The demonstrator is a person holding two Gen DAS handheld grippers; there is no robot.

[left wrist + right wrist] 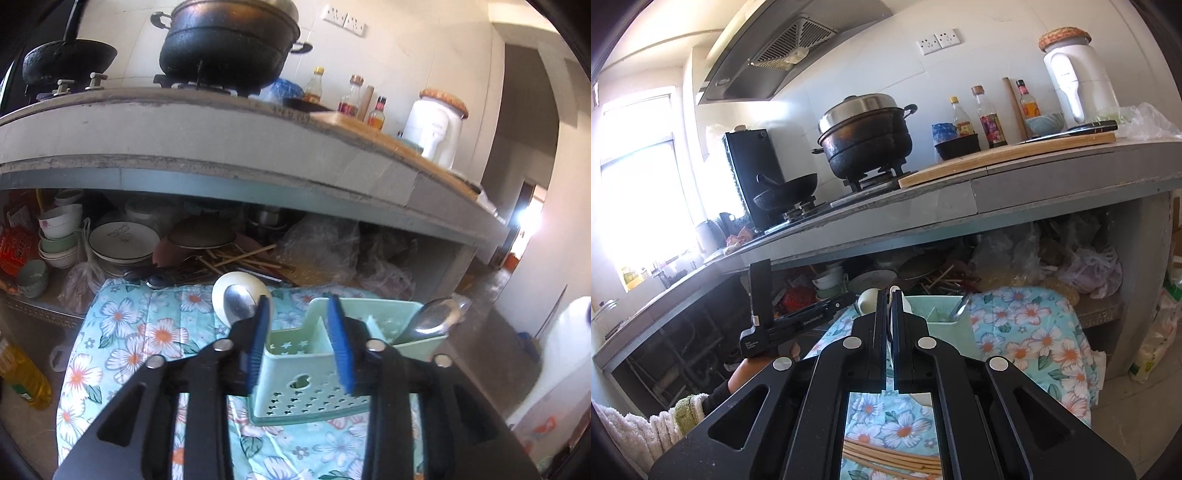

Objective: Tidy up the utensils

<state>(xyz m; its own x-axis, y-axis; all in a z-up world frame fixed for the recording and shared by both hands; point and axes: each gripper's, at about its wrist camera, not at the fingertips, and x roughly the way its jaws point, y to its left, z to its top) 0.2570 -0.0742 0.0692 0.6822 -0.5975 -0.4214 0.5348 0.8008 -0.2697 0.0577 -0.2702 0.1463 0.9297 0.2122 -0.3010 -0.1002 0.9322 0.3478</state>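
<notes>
A pale green utensil caddy [314, 384] stands on a floral cloth [147, 339]. My left gripper [299, 301] hovers open just above it, its blue pads [258, 332] straddling the caddy's left compartment and touching nothing. Just left of the left pad, a metal spoon bowl [238, 302] shows in front of a cream round ladle [236, 286]. More metal spoons [436, 317] lean out of the caddy's right compartment. My right gripper [890, 295] is shut, nothing seen held, pointing at the caddy [938, 314]. Bamboo chopsticks [886, 458] lie on the cloth beneath it.
A grey counter [221, 129] overhangs behind, carrying a black pot [229, 48], a wok and bottles. The shelf under it is crowded with bowls [59, 229], plates, loose chopsticks [243, 260] and plastic bags. An oil bottle [22, 380] stands left, a white jug [554, 369] right.
</notes>
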